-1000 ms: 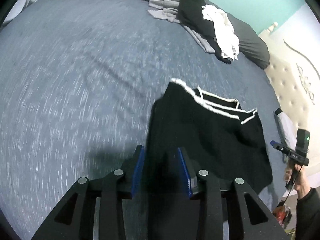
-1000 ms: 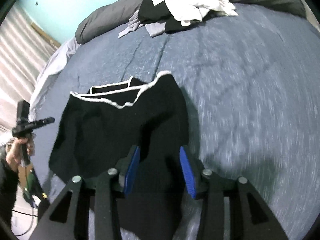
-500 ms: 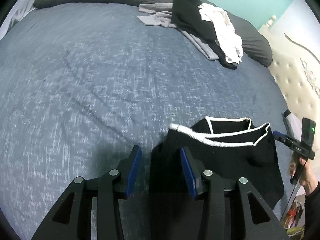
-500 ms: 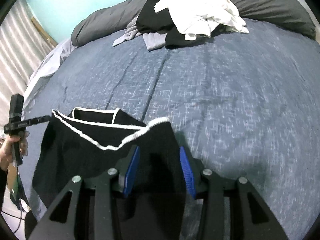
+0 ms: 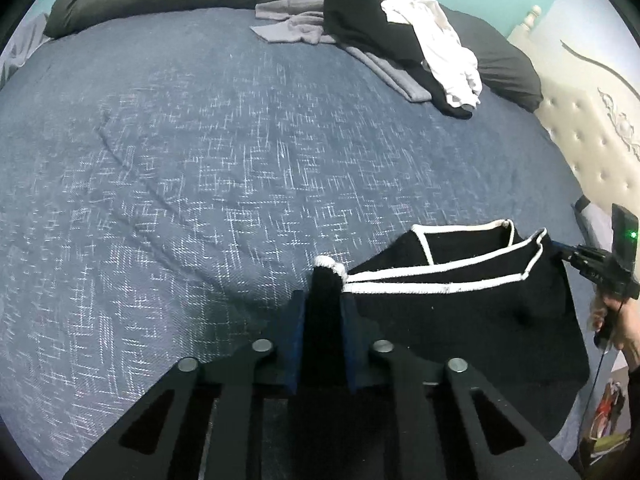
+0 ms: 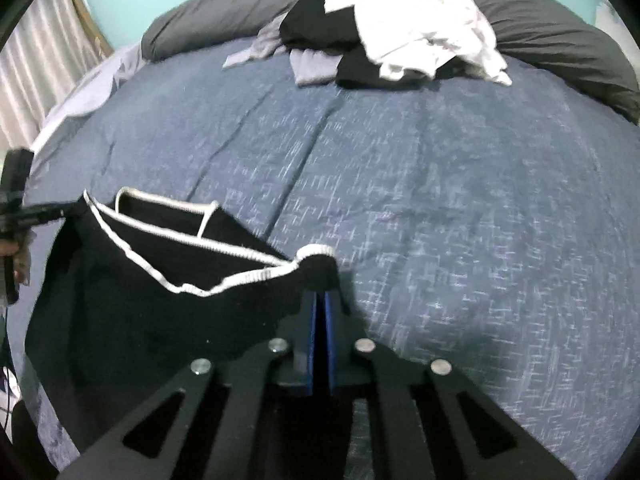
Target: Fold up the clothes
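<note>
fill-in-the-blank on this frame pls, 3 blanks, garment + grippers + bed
1. The black shorts have ____ trim along the edges.
2. Both the left gripper and the right gripper are shut on the ____.
3. The pile of unfolded clothes lies at the far end of the ____ bedspread.

Missing: white; shorts; blue

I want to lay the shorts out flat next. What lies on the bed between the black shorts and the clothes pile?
Only bare blue bedspread lies between the black shorts and the clothes pile; both wrist views show it.
</note>
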`<state>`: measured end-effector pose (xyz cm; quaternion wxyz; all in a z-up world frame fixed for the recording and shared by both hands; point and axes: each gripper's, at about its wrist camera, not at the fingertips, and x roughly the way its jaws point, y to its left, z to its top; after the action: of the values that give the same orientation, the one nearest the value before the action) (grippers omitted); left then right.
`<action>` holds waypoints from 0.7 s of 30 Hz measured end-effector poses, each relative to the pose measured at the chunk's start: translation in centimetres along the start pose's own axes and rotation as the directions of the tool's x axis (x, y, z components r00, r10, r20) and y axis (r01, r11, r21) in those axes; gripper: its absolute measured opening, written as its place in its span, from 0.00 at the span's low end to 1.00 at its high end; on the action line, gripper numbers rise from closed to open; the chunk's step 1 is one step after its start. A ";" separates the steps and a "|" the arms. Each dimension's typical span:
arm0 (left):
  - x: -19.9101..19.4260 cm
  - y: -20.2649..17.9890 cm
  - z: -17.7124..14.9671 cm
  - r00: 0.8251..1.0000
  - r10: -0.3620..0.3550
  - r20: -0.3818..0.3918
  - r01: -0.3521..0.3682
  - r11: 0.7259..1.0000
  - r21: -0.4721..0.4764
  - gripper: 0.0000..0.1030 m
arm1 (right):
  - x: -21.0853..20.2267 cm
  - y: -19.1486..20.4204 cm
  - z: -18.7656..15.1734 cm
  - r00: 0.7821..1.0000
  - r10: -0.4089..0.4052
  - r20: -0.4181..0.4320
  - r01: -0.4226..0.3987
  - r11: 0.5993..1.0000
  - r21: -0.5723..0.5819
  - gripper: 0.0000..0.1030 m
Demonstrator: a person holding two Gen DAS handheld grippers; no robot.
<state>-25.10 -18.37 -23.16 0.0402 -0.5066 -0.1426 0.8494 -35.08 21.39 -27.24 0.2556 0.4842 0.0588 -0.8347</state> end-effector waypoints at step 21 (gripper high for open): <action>-1.2 3.4 1.0 0.997 -0.004 0.073 0.015 0.989 -0.150 0.07 | -1.0 -4.5 1.4 0.995 -0.047 0.087 0.026 0.973 0.229 0.03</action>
<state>-25.13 -22.11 -22.70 0.0006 -0.4765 -0.2102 0.8537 -37.93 25.11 -26.34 0.1856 0.4702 -0.0403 -0.8619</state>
